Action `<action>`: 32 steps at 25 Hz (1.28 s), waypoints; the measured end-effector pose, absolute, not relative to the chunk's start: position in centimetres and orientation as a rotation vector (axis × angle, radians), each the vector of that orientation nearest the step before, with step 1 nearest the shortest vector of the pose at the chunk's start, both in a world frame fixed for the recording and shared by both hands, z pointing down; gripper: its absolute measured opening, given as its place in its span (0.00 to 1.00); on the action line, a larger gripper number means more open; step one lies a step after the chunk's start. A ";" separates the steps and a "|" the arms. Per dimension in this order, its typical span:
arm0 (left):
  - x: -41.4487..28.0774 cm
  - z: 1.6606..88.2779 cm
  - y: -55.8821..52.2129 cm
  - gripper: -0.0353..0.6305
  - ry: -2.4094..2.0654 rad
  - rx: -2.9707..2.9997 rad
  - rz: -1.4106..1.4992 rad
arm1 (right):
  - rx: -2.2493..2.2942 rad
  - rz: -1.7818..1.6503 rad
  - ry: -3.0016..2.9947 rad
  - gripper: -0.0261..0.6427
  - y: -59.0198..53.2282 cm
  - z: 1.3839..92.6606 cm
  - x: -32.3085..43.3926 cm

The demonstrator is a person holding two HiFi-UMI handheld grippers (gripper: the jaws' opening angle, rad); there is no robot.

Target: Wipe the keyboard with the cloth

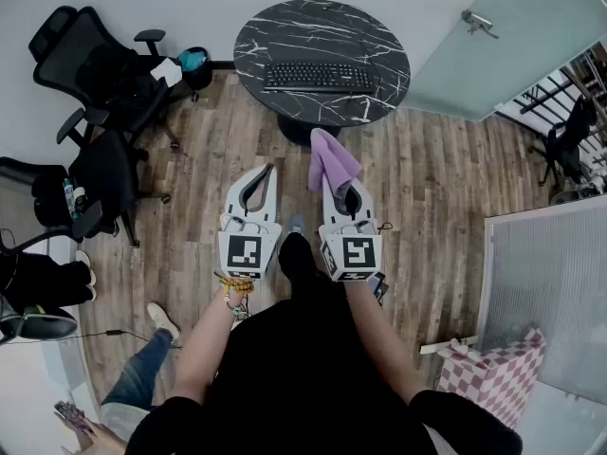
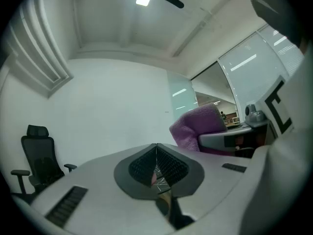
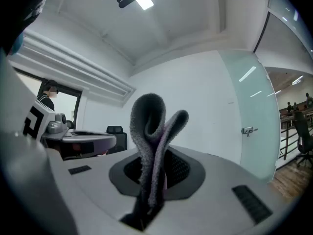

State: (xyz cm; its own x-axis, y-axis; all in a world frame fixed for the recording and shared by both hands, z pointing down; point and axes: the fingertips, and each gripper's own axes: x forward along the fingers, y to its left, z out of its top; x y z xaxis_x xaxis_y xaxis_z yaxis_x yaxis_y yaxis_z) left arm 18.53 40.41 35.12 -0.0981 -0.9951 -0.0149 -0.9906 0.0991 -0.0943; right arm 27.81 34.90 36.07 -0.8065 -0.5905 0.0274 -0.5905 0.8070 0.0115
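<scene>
A black keyboard (image 1: pixel 318 76) lies on a round black marble table (image 1: pixel 379 88) at the far side of the room. My right gripper (image 1: pixel 339 186) is shut on a folded purple cloth (image 1: pixel 331 162), which sticks up from between its jaws (image 3: pixel 155 146). My left gripper (image 1: pixel 263 176) is held beside it at the same height, shut with nothing in it (image 2: pixel 156 153). In the left gripper view the purple cloth (image 2: pixel 198 129) shows to the right. Both grippers are held level over the wooden floor, well short of the table.
Black office chairs (image 1: pixel 95 74) stand at the left, with a small bin (image 1: pixel 195 64) by the wall. A glass door (image 1: pixel 503 36) is at the upper right. A checkered pink bag (image 1: pixel 498 377) sits lower right. Another person's leg and shoe (image 1: pixel 152 335) are lower left.
</scene>
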 end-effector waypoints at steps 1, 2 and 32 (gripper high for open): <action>17.5 35.1 38.6 0.07 2.273 -2.070 -0.089 | 0.965 0.005 -2.949 0.13 33.0 36.2 26.7; 16.5 35.2 36.8 0.07 2.274 -2.081 -0.088 | 0.962 0.017 -2.939 0.13 31.2 36.3 25.7; -4.3 41.8 6.9 0.08 1.720 -2.646 -0.298 | 1.264 0.220 -2.536 0.13 2.5 41.0 14.1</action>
State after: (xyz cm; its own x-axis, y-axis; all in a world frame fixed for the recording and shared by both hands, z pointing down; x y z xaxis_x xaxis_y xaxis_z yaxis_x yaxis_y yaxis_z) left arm -4.31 6.89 41.76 0.3938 -0.9028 0.1726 -0.9082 -0.4111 -0.0781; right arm 14.14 2.46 40.99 -0.5688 -0.7531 0.3307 -0.7988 0.6015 -0.0042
